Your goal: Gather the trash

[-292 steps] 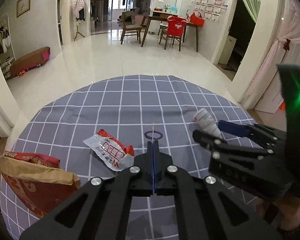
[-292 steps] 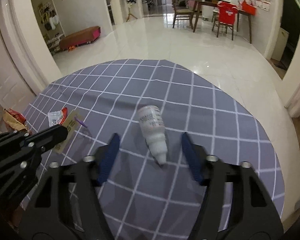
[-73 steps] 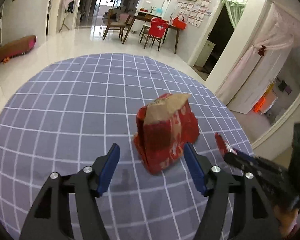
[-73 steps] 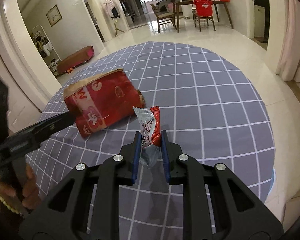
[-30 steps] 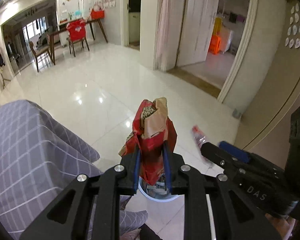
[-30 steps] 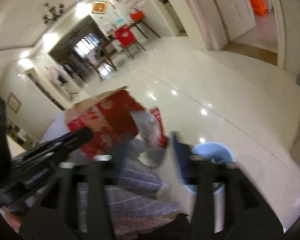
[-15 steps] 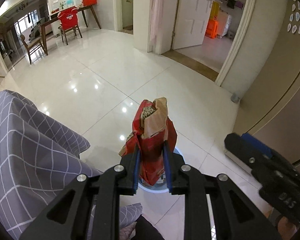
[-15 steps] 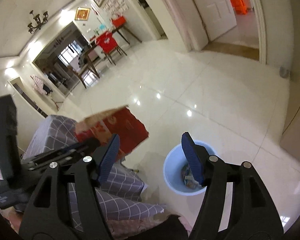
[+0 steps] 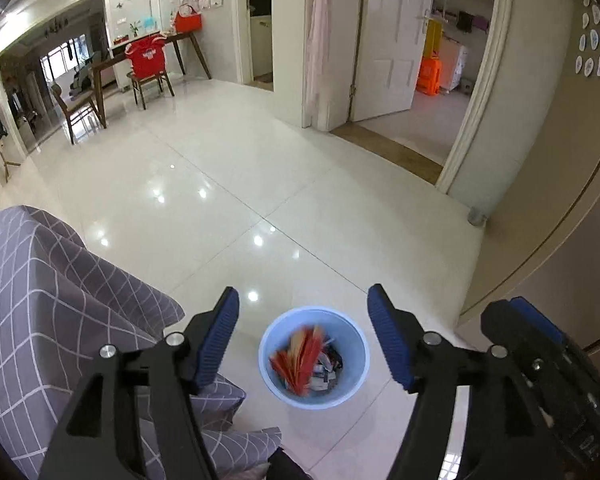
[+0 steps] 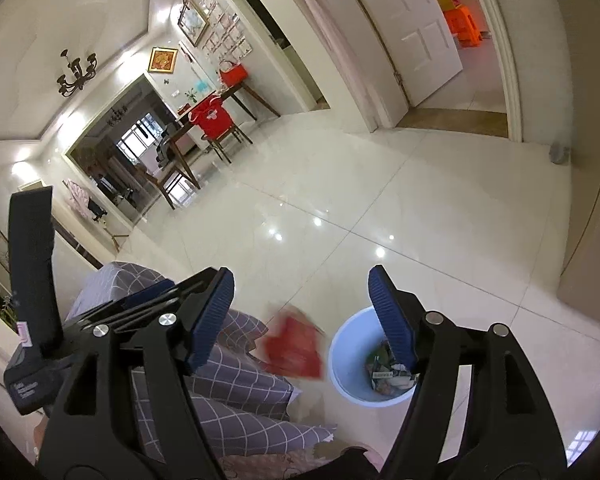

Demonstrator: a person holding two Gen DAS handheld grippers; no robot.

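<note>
Glossy cream floor tiles [image 9: 228, 184] fill the scene below both cameras. Nearest, the left gripper [image 9: 303, 334] is seen with its blue-padded jaws spread wide and nothing between them; they have just been opening. Directly beneath it stands a round pale-blue plastic waste bin [image 9: 350, 380] holding wrappers, and a blurred red-and-tan paper bag [image 9: 300, 360] is caught over its mouth, free of the pads. In the right wrist view the same bag [image 10: 296, 346] is seen in mid-air just left of the bin [image 10: 342, 354]. The right gripper [image 10: 302, 314] is likewise released, its jaws having just been opening, with nothing grasped. A grey grid-patterned tablecloth [image 9: 40, 300] hangs at the near left. Farther off, a wooden dining table with a red-covered chair [image 9: 146, 60] stands at the far left, and a white door [image 9: 388, 40] is open at the far right.
</note>
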